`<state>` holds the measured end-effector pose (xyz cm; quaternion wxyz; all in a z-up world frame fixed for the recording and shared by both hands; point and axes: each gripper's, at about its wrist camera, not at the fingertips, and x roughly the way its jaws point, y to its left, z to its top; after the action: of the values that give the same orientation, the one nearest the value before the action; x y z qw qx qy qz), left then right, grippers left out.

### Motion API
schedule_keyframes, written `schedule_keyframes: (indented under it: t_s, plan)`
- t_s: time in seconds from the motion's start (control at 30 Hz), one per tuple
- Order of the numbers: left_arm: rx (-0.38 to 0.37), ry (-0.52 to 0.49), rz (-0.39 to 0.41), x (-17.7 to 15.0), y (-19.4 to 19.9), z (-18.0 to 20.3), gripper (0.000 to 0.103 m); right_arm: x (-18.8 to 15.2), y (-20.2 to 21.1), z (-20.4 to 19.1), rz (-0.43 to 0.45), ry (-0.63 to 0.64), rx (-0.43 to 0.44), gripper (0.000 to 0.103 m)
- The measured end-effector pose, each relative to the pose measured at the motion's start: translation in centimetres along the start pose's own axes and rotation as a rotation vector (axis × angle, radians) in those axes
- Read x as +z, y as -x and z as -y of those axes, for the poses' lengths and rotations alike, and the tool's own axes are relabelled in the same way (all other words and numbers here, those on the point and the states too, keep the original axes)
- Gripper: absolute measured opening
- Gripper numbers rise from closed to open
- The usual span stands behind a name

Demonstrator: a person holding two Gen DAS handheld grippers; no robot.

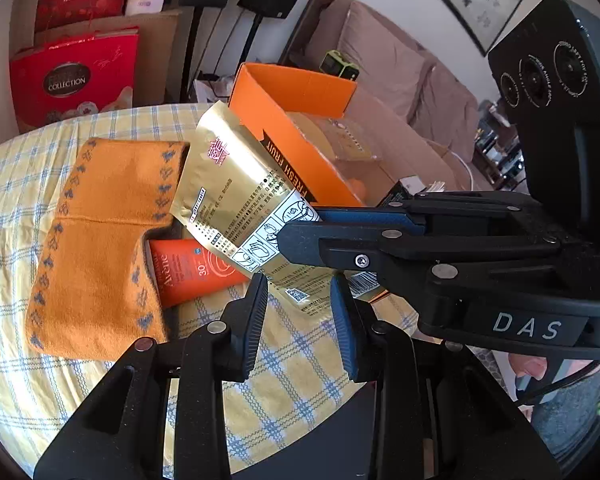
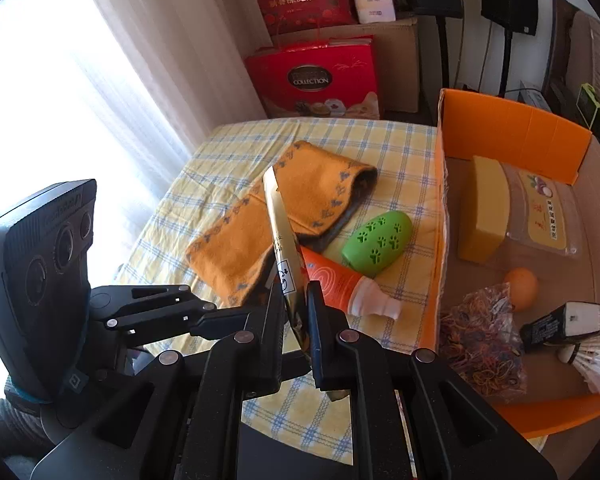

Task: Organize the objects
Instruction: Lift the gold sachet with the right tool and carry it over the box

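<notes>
A gold foil pouch [image 1: 228, 184] [image 2: 278, 216] hangs tilted above the yellow checked tablecloth [image 1: 16, 208] [image 2: 380, 140]. My right gripper [image 1: 298, 226] [image 2: 296, 300] is shut on its lower edge. My left gripper [image 1: 300, 284] [image 2: 236, 314] sits just below the pouch's bottom corner. Its jaws stand a little apart and the pads do not press on the pouch. Beneath the pouch lie an orange knitted cloth [image 1: 100, 220] [image 2: 312, 184] and an orange tube [image 1: 188, 268] [image 2: 332, 280]. A green egg-shaped thing with paw prints [image 2: 378, 240] rests beside the tube.
To the right is an open orange box [image 1: 296, 80] [image 2: 516, 128]. It holds a yellow block [image 2: 484, 216], a clear packet [image 2: 548, 216], an orange ball [image 2: 522, 282], a bag of rubber bands [image 2: 480, 344] and a shuttlecock [image 2: 592, 356]. Red gift bags [image 1: 72, 80] [image 2: 316, 76] stand behind the table.
</notes>
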<state>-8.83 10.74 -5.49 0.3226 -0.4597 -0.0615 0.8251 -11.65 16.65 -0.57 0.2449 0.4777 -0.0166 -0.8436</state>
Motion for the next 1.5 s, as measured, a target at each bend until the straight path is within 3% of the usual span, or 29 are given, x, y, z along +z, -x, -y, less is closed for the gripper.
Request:
schedule_keyframes:
  t_s: [0.13, 0.3, 0.63, 1.0, 1.5]
  plan:
    - [0.002, 0.02, 0.022, 0.7, -0.1, -0.3, 0.03, 0.6, 1.5, 0.8, 0.025, -0.015, 0.003, 0.009]
    - [-0.074, 0.1, 0.016, 0.7, -0.7, -2.2, 0.033, 0.7, 2.5, 1.3, 0.037, -0.029, 0.024, 0.009]
    - [-0.095, 0.044, 0.034, 2.8, -0.6, 0.2, 0.033, 1.1, 4.6, 2.5, 0.072, -0.051, -0.007, 0.009]
    - [-0.077, -0.083, 0.057, 6.9, -1.2, 6.8, 0.026, 2.5, 10.1, 5.5, 0.154, -0.08, -0.081, 0.009]
    - [-0.07, -0.183, -0.003, 9.9, -7.9, 13.5, 0.026, 1.0, 13.0, 13.0, 0.184, -0.192, -0.17, 0.01]
